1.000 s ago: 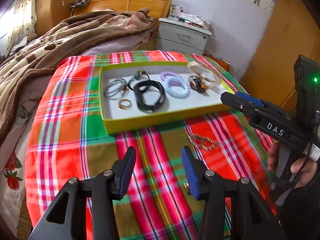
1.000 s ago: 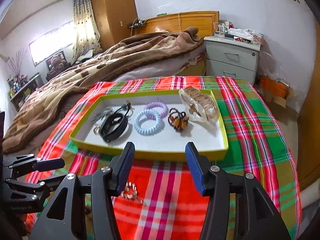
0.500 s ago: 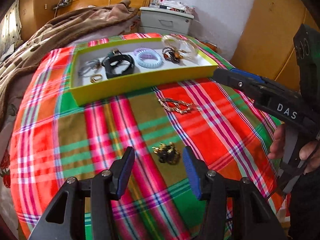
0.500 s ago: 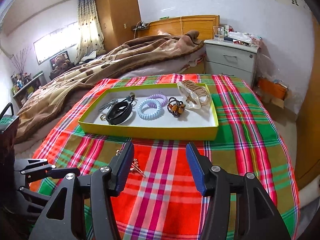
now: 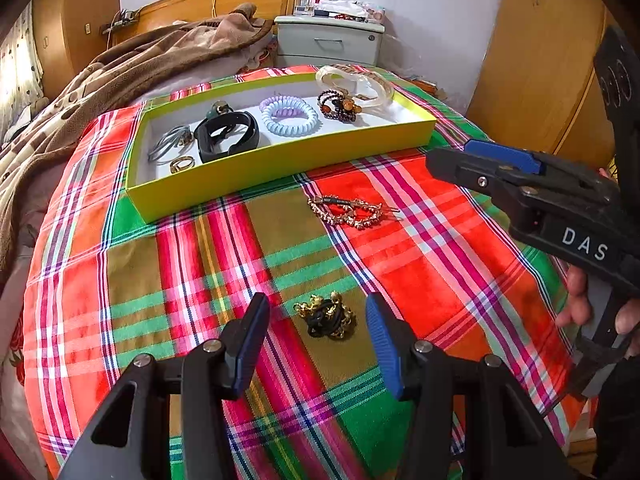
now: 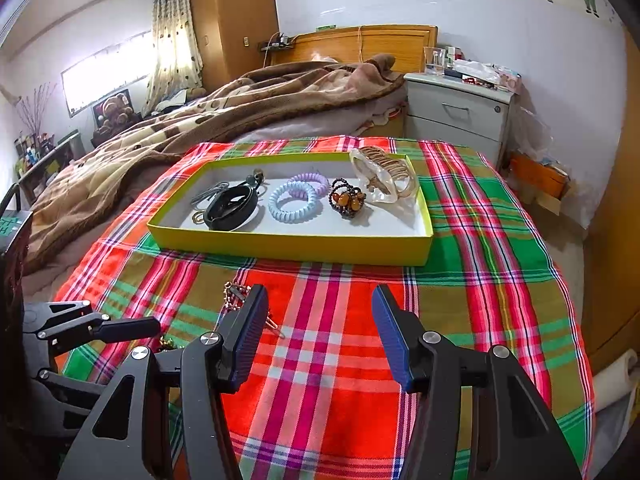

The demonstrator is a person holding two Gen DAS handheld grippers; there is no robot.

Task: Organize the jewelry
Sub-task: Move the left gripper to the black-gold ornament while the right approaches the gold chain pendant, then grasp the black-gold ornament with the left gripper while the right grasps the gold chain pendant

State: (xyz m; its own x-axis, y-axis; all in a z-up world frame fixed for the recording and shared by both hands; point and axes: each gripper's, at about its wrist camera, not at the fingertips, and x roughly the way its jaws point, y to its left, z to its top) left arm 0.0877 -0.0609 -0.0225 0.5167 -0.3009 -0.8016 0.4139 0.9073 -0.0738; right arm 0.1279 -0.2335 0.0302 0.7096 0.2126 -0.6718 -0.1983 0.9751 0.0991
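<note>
A yellow tray (image 5: 280,162) (image 6: 296,246) on the plaid cloth holds a black band (image 5: 226,136), a blue coil tie (image 5: 292,120), a beaded piece (image 5: 338,106), a clear hair claw (image 5: 356,82), grey ties and a ring. A gold chain clip (image 5: 346,210) lies on the cloth in front of the tray. A black and gold scrunchie (image 5: 326,320) lies just ahead of my open left gripper (image 5: 318,336), between its fingers. My right gripper (image 6: 320,334) is open and empty over the cloth; it shows at the right of the left wrist view (image 5: 500,160).
The plaid cloth (image 6: 460,300) covers a small table beside a bed with a brown blanket (image 6: 240,108). A grey nightstand (image 6: 456,112) stands behind, with wooden wardrobe doors (image 5: 540,60) at the right.
Both grippers have drawn back from the tray toward the near edge. The left gripper has come in closer to the scrunchie, which now lies between its fingers.
</note>
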